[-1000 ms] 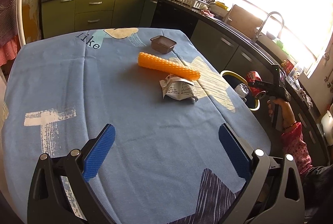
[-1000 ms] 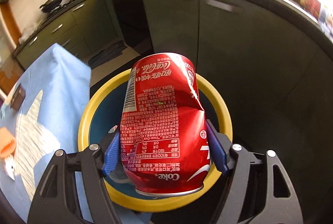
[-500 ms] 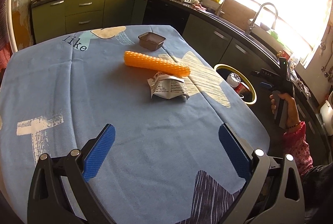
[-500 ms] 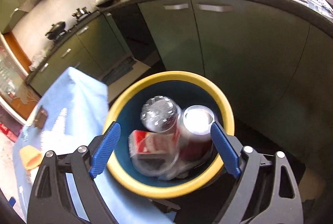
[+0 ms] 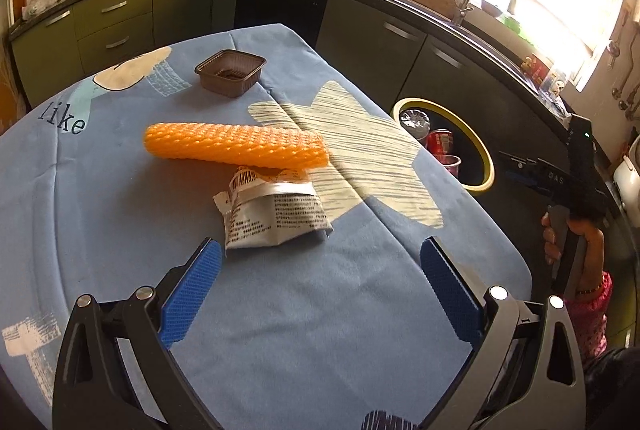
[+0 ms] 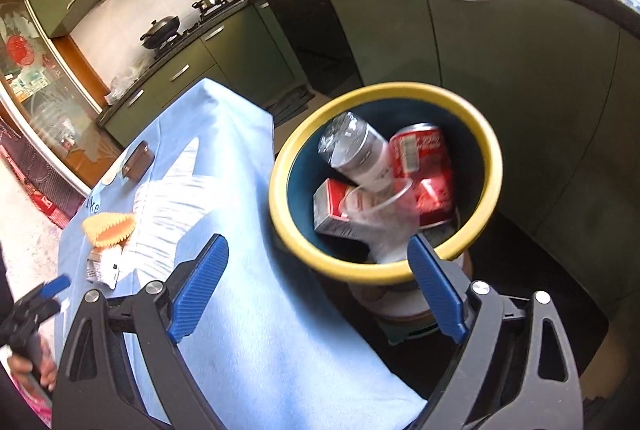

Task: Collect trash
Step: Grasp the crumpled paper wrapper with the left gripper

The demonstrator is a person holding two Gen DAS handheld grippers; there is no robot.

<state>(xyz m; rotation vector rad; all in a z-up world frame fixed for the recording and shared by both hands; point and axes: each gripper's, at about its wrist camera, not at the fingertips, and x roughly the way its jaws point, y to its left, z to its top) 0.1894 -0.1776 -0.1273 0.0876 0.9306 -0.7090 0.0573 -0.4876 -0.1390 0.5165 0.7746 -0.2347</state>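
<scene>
Blue-padded jaws of the right gripper [image 6: 316,288] are spreading wider and have nothing between them; a second ago they clamped a dented red cola can [image 6: 424,170], which now lies inside the yellow-rimmed dark blue bin [image 6: 490,158] standing just off the table's right edge. In the bin with it are a clear plastic bottle [image 6: 358,150], a red-and-white carton [image 6: 332,208] and a clear plastic cup [image 6: 384,206]. The right gripper has drawn back from above the bin toward the table edge.

Over the blue patterned tablecloth [image 5: 120,214], the left gripper [image 5: 320,290] has its jaws wide apart and empty, as before, but it has come in closer to the litter: the crumpled white printed wrapper [image 5: 276,214] now lies just ahead of its left pad, near the table's middle. Touching the wrapper's far side is the orange foam-net sleeve [image 5: 236,146]. A brown square plastic tray [image 5: 231,72] sits toward the far edge, well apart from both.
</scene>
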